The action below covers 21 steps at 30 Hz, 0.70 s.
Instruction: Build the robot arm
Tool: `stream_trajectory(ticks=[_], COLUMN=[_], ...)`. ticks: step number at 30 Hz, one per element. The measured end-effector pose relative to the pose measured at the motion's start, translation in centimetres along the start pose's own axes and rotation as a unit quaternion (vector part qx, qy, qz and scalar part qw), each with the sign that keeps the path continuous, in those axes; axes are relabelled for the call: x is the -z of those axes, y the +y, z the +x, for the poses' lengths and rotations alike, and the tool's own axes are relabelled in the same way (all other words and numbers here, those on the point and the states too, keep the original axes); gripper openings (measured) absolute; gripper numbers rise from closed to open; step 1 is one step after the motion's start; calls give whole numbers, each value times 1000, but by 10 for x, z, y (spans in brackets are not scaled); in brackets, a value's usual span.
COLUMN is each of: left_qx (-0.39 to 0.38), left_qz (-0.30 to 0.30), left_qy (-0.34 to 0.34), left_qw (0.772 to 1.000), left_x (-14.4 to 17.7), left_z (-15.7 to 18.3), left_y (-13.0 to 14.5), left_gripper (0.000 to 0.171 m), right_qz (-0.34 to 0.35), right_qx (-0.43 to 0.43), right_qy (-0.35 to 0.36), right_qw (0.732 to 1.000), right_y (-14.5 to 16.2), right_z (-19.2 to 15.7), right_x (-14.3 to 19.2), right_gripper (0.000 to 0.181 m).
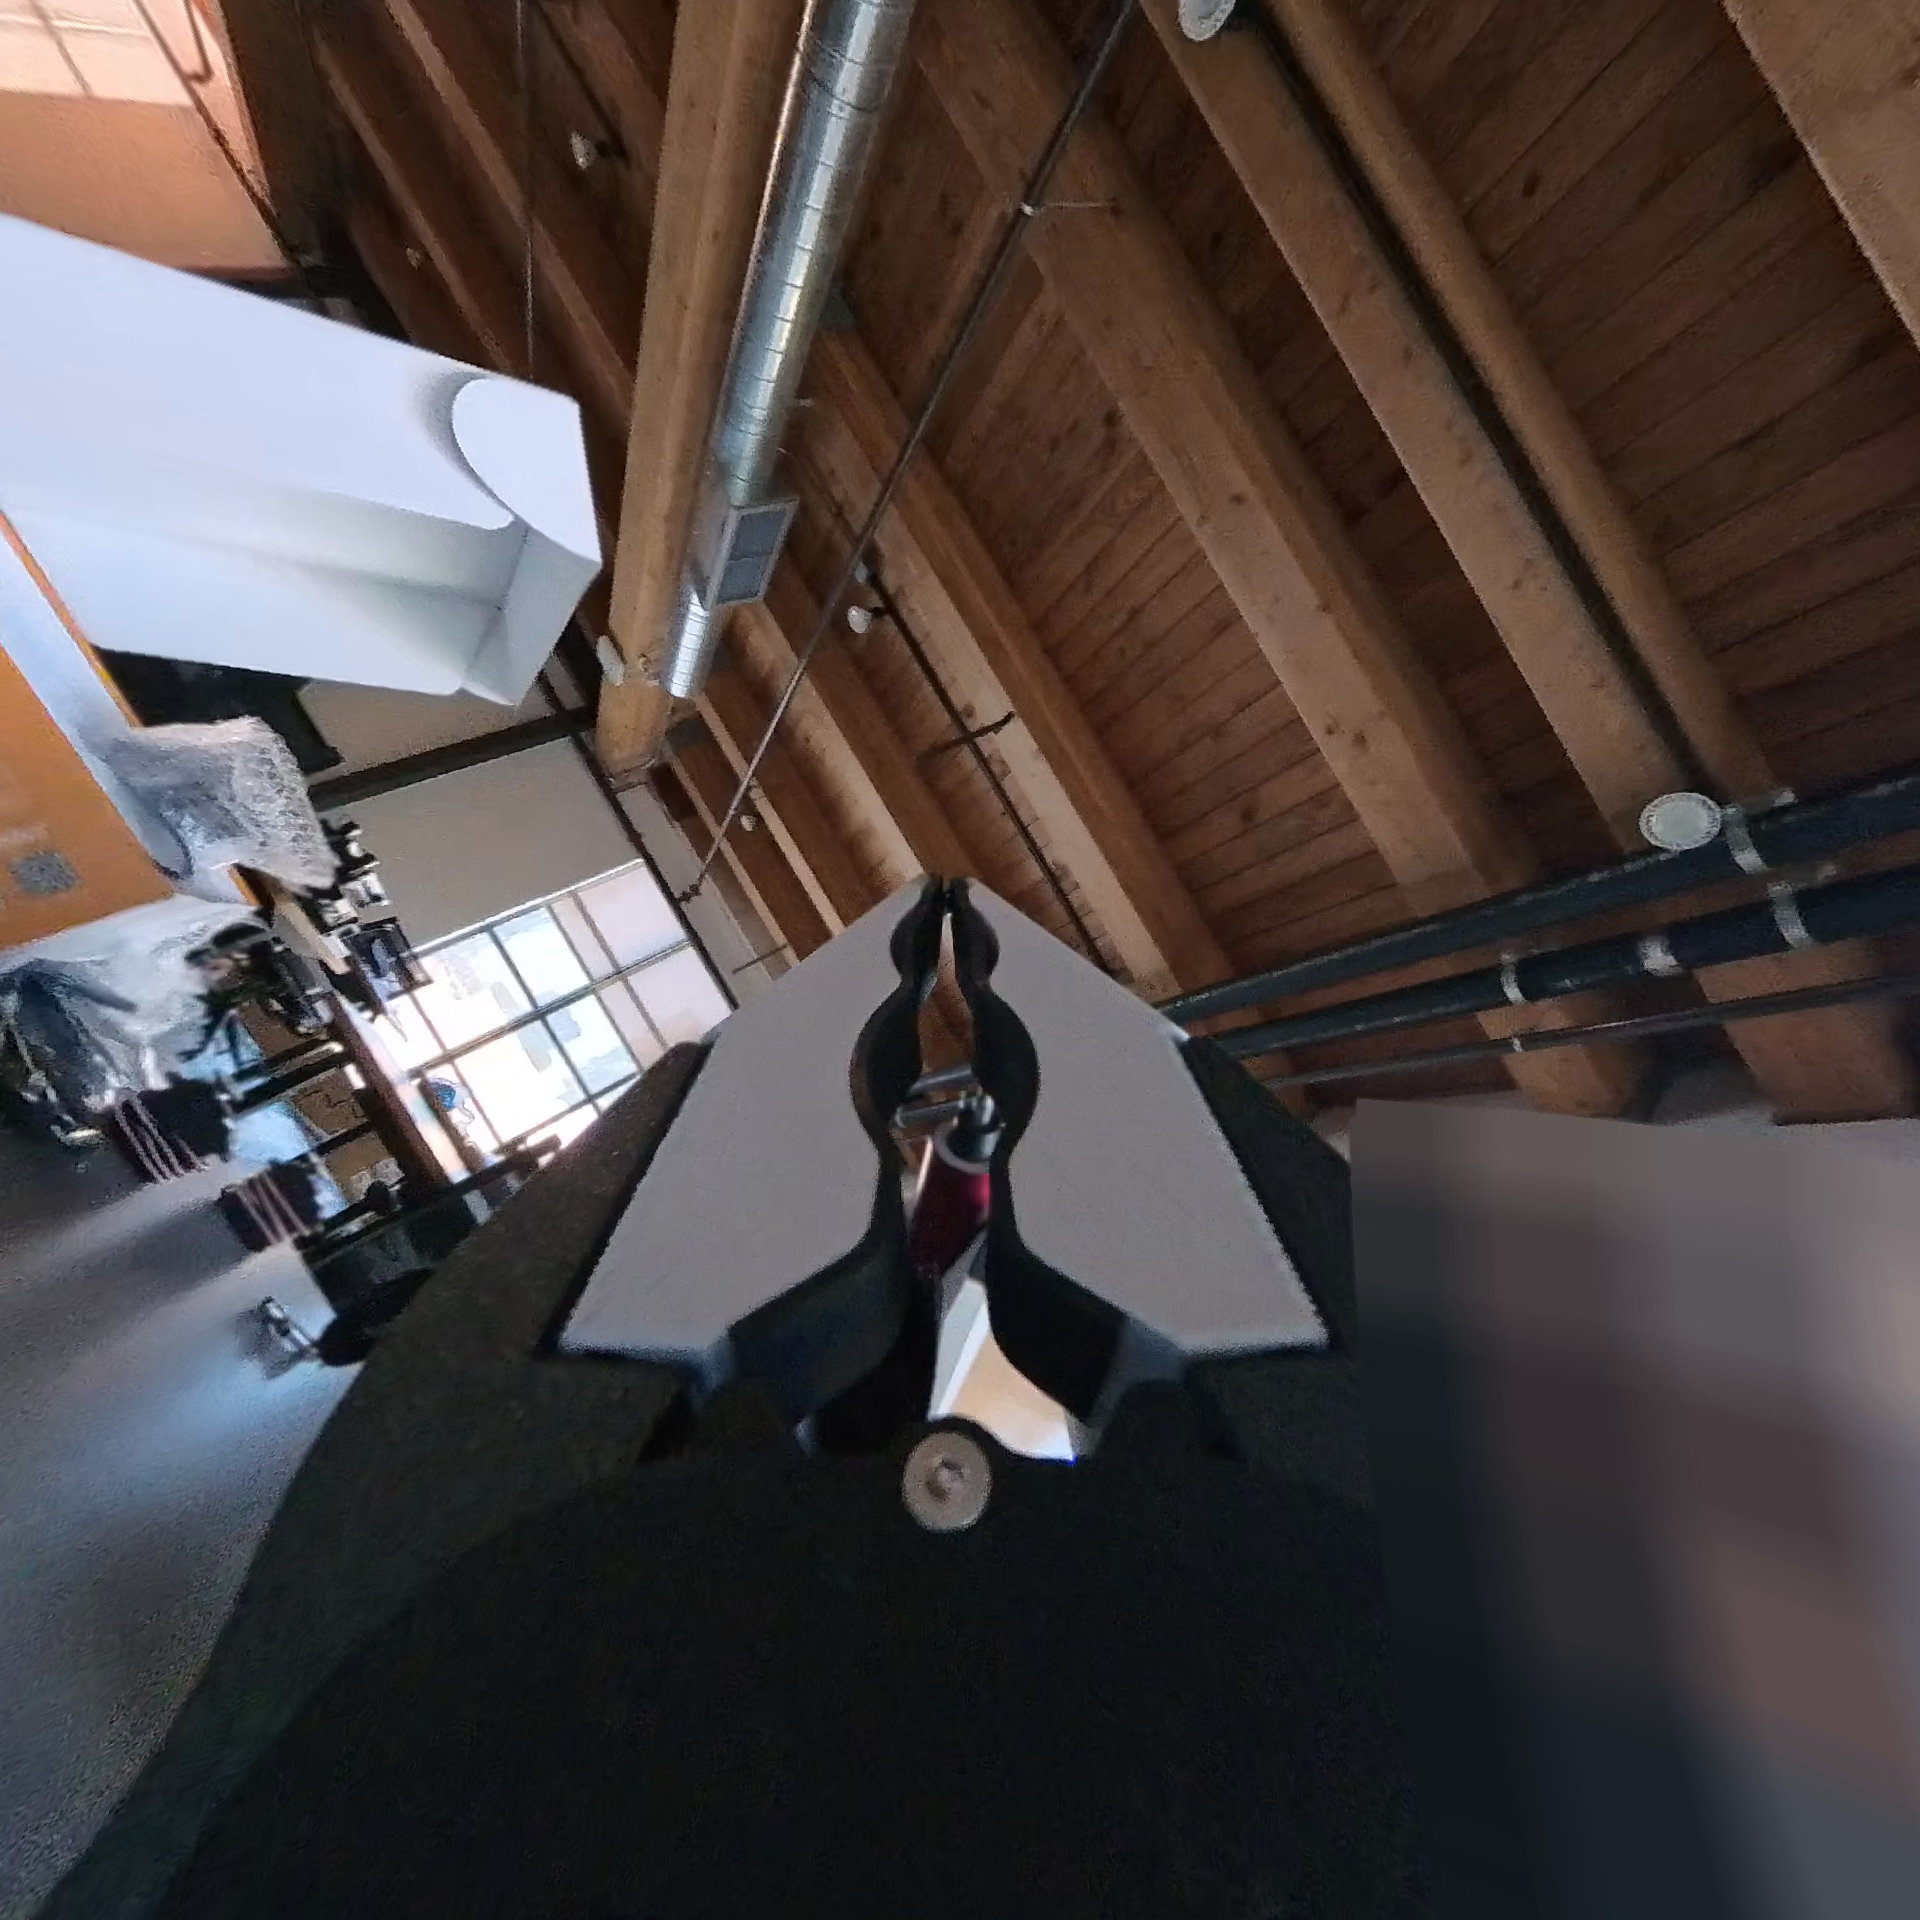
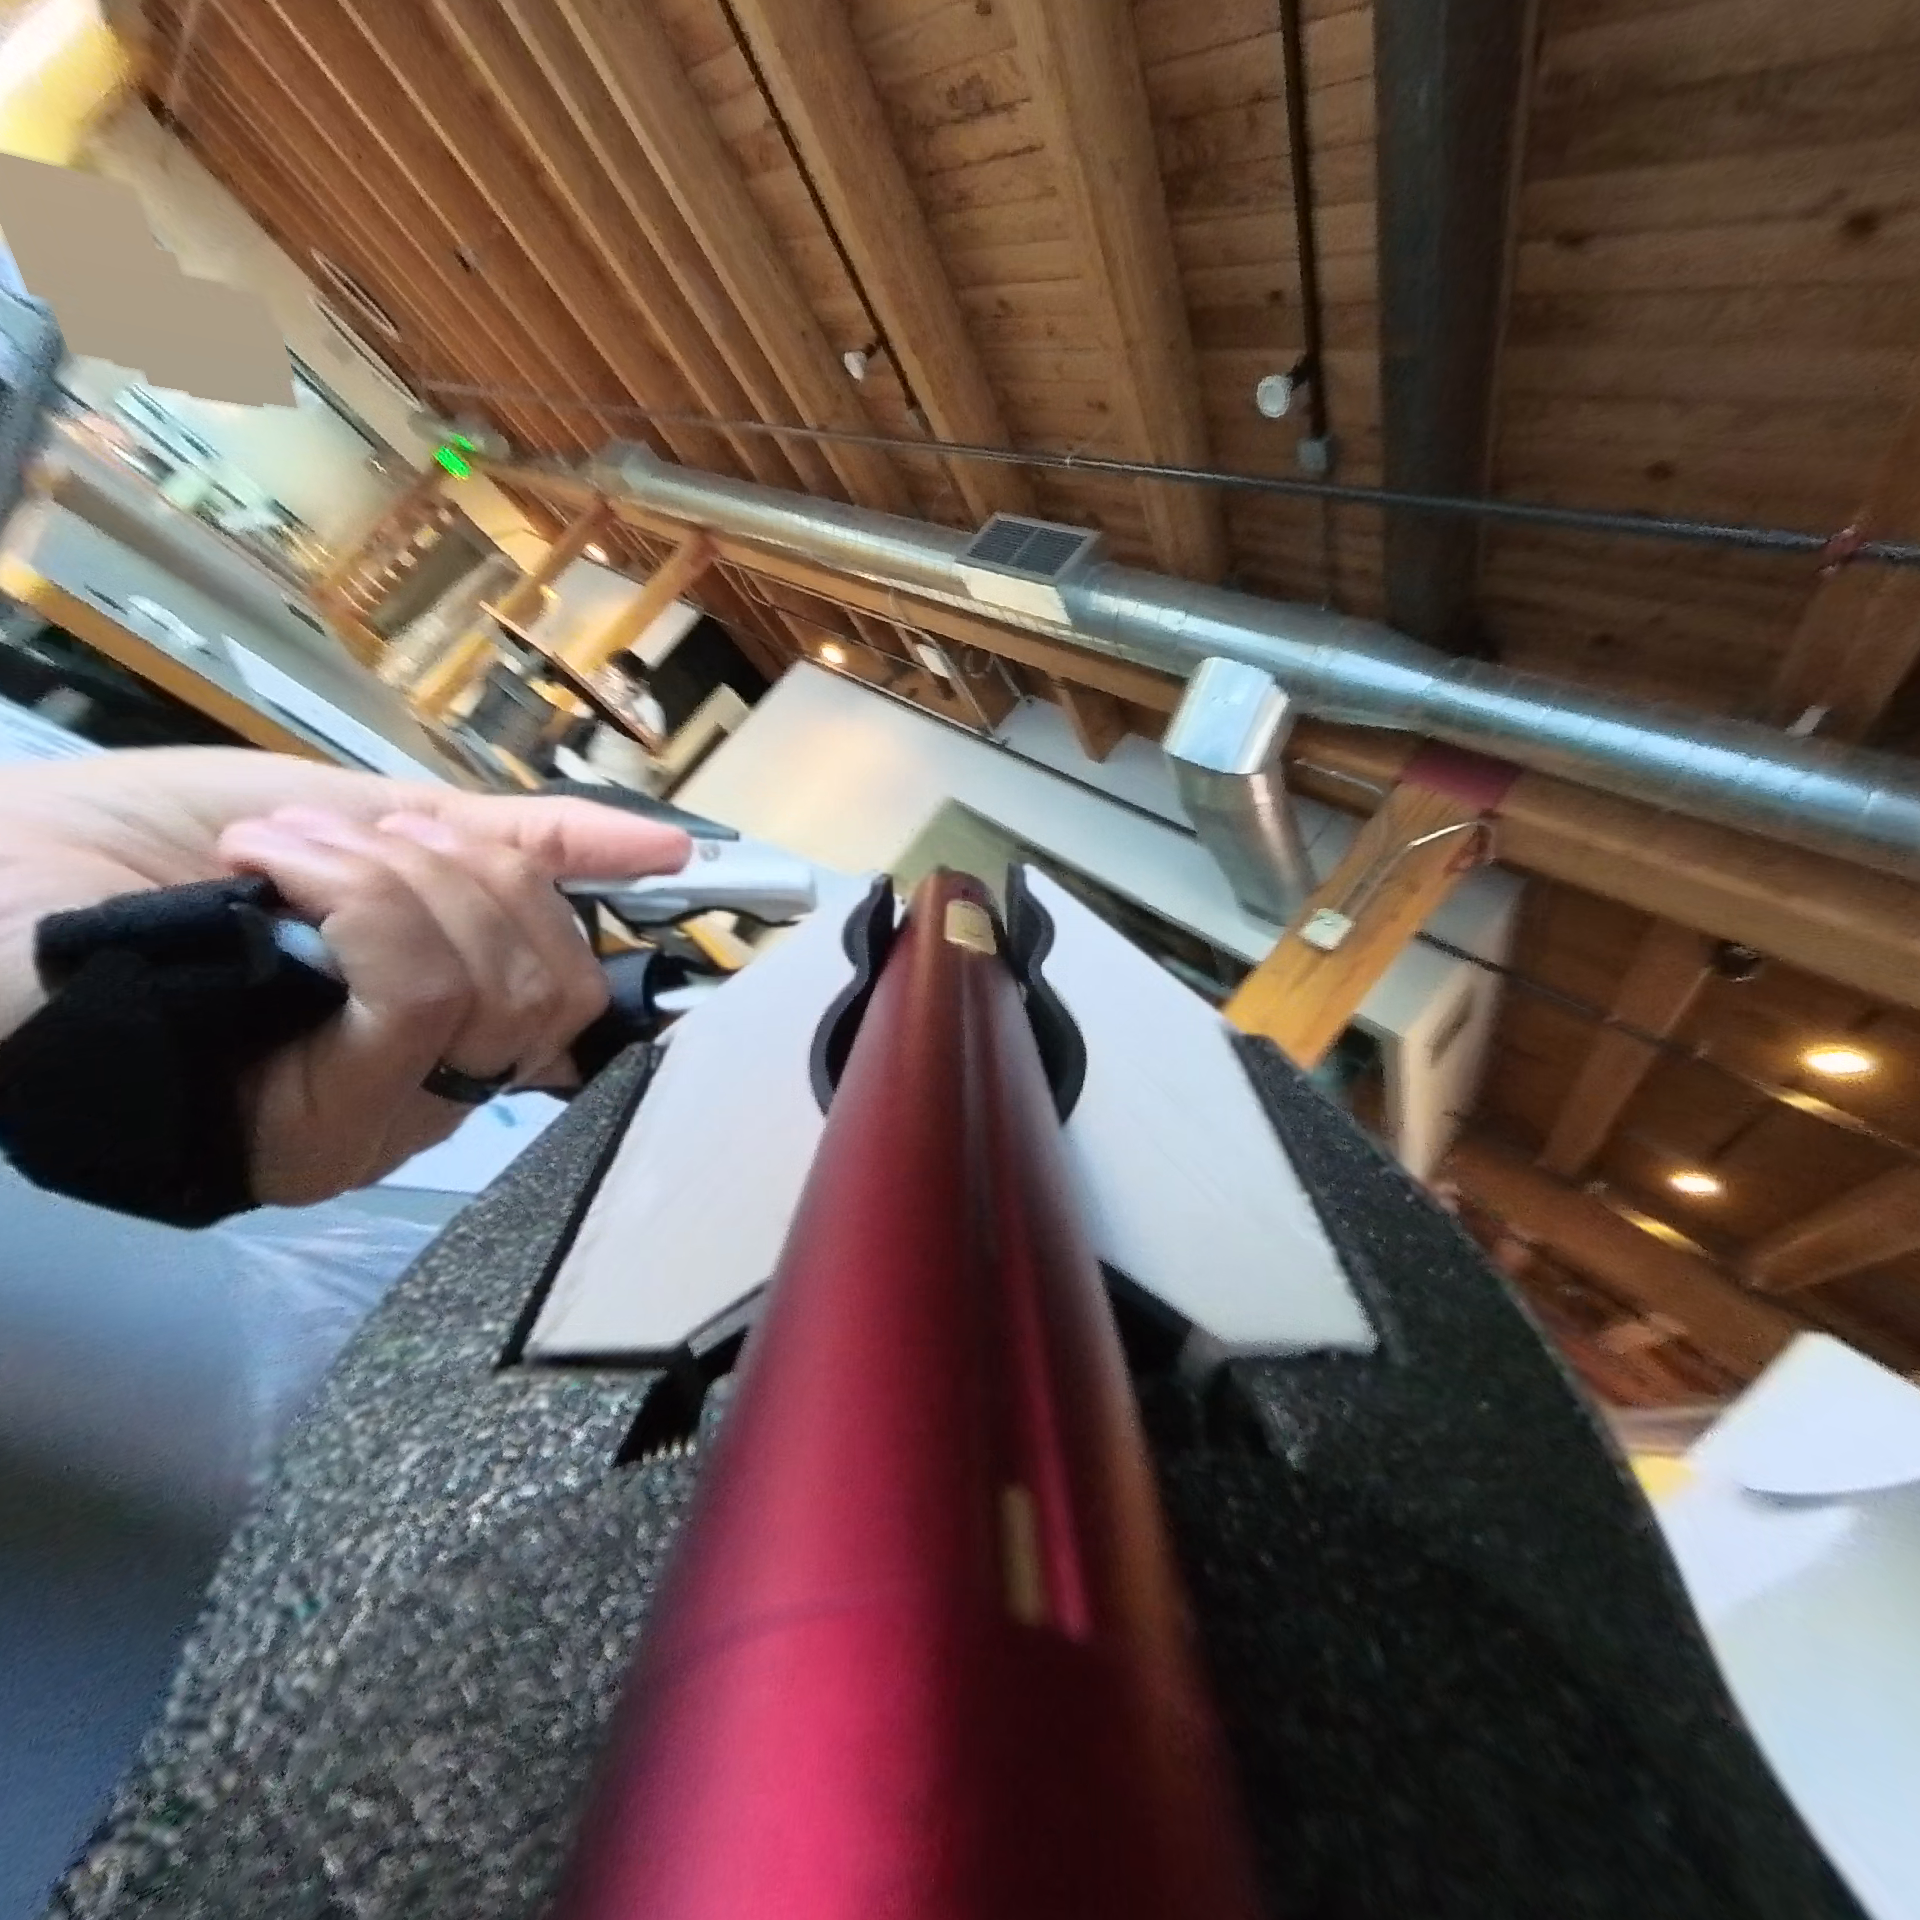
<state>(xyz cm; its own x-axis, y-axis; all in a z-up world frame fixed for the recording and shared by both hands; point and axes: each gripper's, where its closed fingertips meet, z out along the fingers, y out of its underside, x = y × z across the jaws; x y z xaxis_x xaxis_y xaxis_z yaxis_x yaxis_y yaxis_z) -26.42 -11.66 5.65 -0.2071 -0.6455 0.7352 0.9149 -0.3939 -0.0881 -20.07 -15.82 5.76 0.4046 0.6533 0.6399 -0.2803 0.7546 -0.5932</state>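
Close in, on the right wrist view: a red tube (image 2: 935, 1403), matt, long, running lengthwise up the middle, wide and blurred at the bottom, narrowing toward the tips. Right gripper (image 2: 961, 904) pinching it, black fingers (image 2: 844, 1023) pressed against both sides near its far end. Small gold patch near that end, a gold strip lower down beside a groove. White plates and speckled black body either side.

To the left, a hand (image 2: 343, 935) with a dark ring and a black wrist wrap, gripping a black handle, forefinger stretched along a silver part. Just beside the right gripper, not touching the tube.

Close in, on the left wrist view: left gripper (image 1: 945, 894), black wavy fingers (image 1: 883, 1039) meeting at the tips, pressed together there, nothing seen between the tips. Through the gap lower down, a short dark red piece (image 1: 948, 1205) with a black and silver end; whether held or merely behind, cannot tell. Silver screw (image 1: 943, 1481) at the base.

Farther out: white box (image 1: 312, 499) up left, bubble wrap (image 1: 223, 790) under it, cluttered benches, a bright window (image 1: 520, 997).

Overhead in both views: wooden beams (image 1: 1247, 468), plank ceiling, a silver duct (image 2: 1455, 665) with a vent, black pipes (image 1: 1610, 935), small lamps. Far off on the right wrist view, a person (image 2: 629, 696) seated at a table.
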Motion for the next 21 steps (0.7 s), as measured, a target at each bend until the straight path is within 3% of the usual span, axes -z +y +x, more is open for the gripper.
stream_trajectory(ticks=[6, 11, 21], left_qx=[11, 8, 13], left_qz=[-12, -13, -16], left_qy=[34, 55, 60], left_qw=[999, 998, 998], left_x=[9, 10, 10], left_z=[4, 9, 5], left_y=[27, 32, 33], left_gripper=[0, 0, 0], right_qz=[-18, -26, -20], right_qx=[-41, -21, -38], right_qy=[-29, -37, -28], right_qw=[999, 999, 999], right_y=[-1, -3, -5], right_z=[0, -14, -7], right_x=[13, 11, 13], right_gripper=[21, 22, 22])
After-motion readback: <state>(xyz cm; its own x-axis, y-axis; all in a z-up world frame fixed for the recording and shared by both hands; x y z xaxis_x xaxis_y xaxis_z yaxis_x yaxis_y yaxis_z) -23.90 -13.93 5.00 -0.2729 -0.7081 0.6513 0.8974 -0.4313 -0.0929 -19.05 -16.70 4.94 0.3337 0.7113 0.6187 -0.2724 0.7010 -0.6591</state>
